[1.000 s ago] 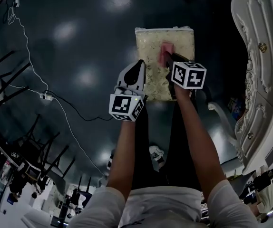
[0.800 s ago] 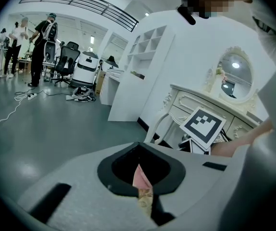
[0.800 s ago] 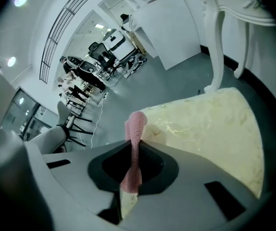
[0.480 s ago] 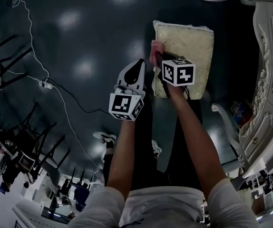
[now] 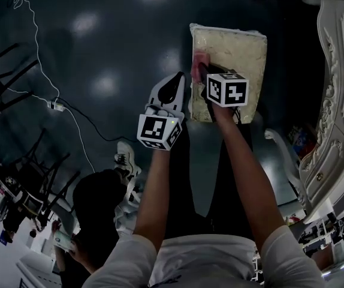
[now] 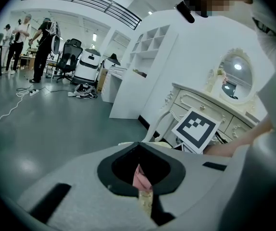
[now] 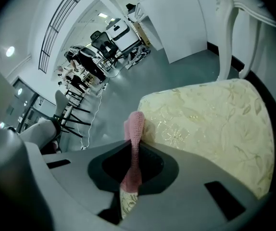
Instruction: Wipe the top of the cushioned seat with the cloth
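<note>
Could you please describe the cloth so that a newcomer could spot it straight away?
Beside the ornate white dressing table stands a cream, floral-patterned cushioned seat on the dark floor. At its left edge in the head view, pinched in the right gripper, is the cloth: a small pink knitted piece, the only pink thing against the cream fabric.

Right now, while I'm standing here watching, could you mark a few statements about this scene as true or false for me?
1. The pink cloth is pinched between the fingers of the right gripper. True.
2. The cloth is at the middle of the cushioned seat. False: it is at the seat's left edge.
3. The seat cover is plain dark blue. False: it is pale cream with a leafy pattern.
4. A white carved dresser stands to the right of the seat. True.
5. The left gripper rests on the seat. False: it hangs beside the seat, over the dark floor.
</note>
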Action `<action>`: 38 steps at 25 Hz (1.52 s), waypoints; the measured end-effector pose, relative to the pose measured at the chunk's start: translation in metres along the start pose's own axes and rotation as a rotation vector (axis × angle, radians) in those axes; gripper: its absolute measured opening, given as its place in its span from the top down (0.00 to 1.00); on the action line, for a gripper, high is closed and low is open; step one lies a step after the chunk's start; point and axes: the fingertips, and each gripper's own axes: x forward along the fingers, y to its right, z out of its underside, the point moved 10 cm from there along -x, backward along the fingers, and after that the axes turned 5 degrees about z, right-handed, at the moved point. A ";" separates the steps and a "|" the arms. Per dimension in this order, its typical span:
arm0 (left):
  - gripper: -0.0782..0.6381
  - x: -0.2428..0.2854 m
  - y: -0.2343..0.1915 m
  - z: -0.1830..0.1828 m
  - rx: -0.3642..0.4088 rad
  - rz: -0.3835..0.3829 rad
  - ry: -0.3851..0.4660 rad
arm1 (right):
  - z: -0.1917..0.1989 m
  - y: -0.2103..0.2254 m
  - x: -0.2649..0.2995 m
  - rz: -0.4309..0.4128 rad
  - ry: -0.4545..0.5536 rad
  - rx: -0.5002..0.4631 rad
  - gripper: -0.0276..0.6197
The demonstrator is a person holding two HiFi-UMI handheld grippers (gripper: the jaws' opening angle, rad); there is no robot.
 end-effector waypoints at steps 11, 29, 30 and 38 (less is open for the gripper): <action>0.87 0.031 0.034 0.004 0.024 0.055 -0.036 | 0.004 0.051 -0.034 0.046 0.035 0.046 0.92; 0.87 0.075 0.097 0.014 0.043 0.143 -0.056 | 0.021 0.159 -0.099 0.201 0.096 0.146 0.92; 0.87 0.075 0.098 0.015 0.042 0.147 -0.058 | 0.022 0.165 -0.101 0.208 0.100 0.153 0.92; 0.87 0.068 0.095 0.010 0.064 0.142 -0.053 | 0.036 0.183 -0.105 0.232 0.105 0.223 0.92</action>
